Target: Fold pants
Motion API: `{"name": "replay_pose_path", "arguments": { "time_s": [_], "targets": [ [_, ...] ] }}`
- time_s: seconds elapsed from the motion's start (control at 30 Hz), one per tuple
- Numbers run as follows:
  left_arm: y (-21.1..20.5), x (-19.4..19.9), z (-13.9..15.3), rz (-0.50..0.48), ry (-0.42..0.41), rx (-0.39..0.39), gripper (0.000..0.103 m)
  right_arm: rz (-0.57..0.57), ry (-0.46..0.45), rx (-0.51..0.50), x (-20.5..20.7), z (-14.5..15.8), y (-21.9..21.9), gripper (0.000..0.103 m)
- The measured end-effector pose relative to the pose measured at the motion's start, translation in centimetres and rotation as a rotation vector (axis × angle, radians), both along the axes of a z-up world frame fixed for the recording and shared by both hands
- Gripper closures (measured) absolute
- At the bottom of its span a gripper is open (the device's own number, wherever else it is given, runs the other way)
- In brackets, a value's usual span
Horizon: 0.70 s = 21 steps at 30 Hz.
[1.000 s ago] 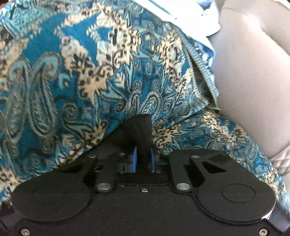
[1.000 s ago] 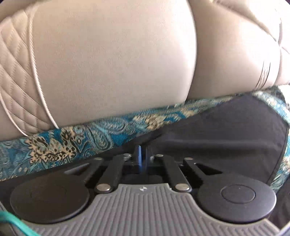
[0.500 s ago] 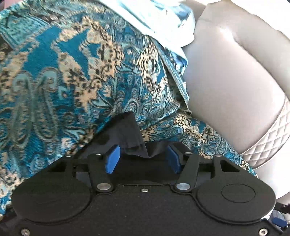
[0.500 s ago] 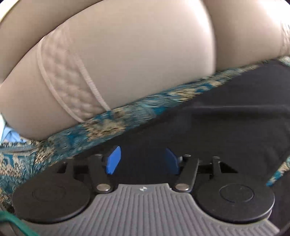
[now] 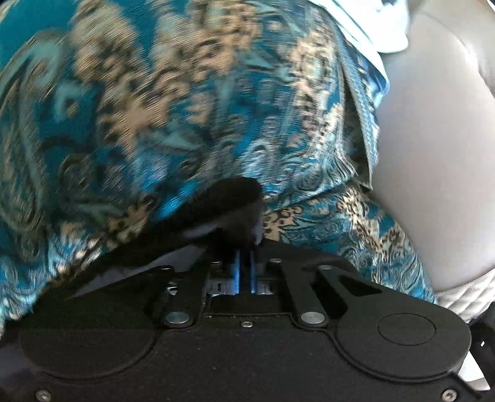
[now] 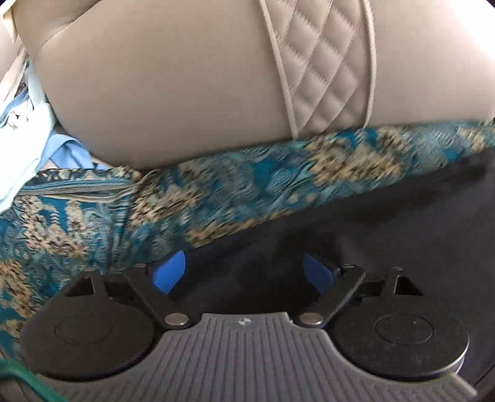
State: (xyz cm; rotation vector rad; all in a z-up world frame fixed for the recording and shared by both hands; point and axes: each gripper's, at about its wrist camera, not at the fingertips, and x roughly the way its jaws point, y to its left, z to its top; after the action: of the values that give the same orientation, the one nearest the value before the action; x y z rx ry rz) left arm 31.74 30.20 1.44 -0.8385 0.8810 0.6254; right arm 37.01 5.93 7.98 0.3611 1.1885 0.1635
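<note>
The dark pants lie on a blue paisley cover. In the left wrist view, my left gripper (image 5: 244, 247) is shut on a bunched fold of the pants (image 5: 222, 207), with the blue pads nearly together. In the right wrist view, my right gripper (image 6: 244, 272) is open, its blue pads (image 6: 168, 272) wide apart just above the flat dark pants (image 6: 386, 235), holding nothing.
The blue paisley cover (image 5: 154, 108) lies over a beige leather sofa (image 6: 185, 86) with a quilted band (image 6: 324, 71). Light blue and white cloth (image 6: 24, 145) is bunched at the sofa's back; it also shows in the left wrist view (image 5: 371, 27).
My left gripper opened half a second ago and has shut again on the pants fold. My right gripper let go of the pants, opened wide and swung left.
</note>
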Motion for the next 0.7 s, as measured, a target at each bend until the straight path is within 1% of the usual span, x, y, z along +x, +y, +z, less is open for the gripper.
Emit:
{"name": "replay_pose_path", "arguments": {
  "time_s": [0.07,0.13,0.27,0.37,0.43,0.5,0.57,0.6,0.67,0.7],
  "targets": [
    [-0.2,-0.7,0.2,-0.002,-0.011,0.005,0.1,-0.028,0.034,0.062,-0.1,-0.4,0.0,0.006],
    [-0.3,-1.6,0.6,-0.01,-0.022,0.014,0.1,-0.059,0.069,0.123,-0.1,-0.9,-0.1,0.005],
    [-0.5,-3.5,1.7,-0.044,-0.04,0.025,0.1,-0.116,0.118,0.208,0.1,-2.1,0.2,0.004],
    [-0.4,-5.2,2.5,-0.062,-0.072,0.017,0.1,-0.122,0.136,0.23,-0.3,-2.5,1.1,0.004],
    [-0.2,-5.8,2.8,-0.071,-0.091,0.004,0.1,-0.111,0.128,0.21,-0.6,-2.7,2.1,0.004],
    [-0.1,-6.3,3.0,-0.087,-0.099,0.012,0.1,-0.097,0.101,0.186,-1.2,-2.6,2.9,0.007],
    [0.0,-6.7,3.1,-0.095,-0.105,0.015,0.1,-0.084,0.074,0.171,-1.6,-2.5,3.6,0.016],
    [0.1,-6.8,3.0,-0.097,-0.107,0.011,0.1,-0.078,0.065,0.167,-1.7,-2.5,3.9,0.018],
    [0.2,-7.1,3.0,-0.102,-0.113,0.002,0.1,-0.075,0.055,0.157,-1.6,-2.7,4.6,0.031],
    [0.3,-7.2,3.1,-0.107,-0.117,0.0,0.1,-0.074,0.047,0.147,-1.7,-2.7,4.9,0.034]
  ]
}}
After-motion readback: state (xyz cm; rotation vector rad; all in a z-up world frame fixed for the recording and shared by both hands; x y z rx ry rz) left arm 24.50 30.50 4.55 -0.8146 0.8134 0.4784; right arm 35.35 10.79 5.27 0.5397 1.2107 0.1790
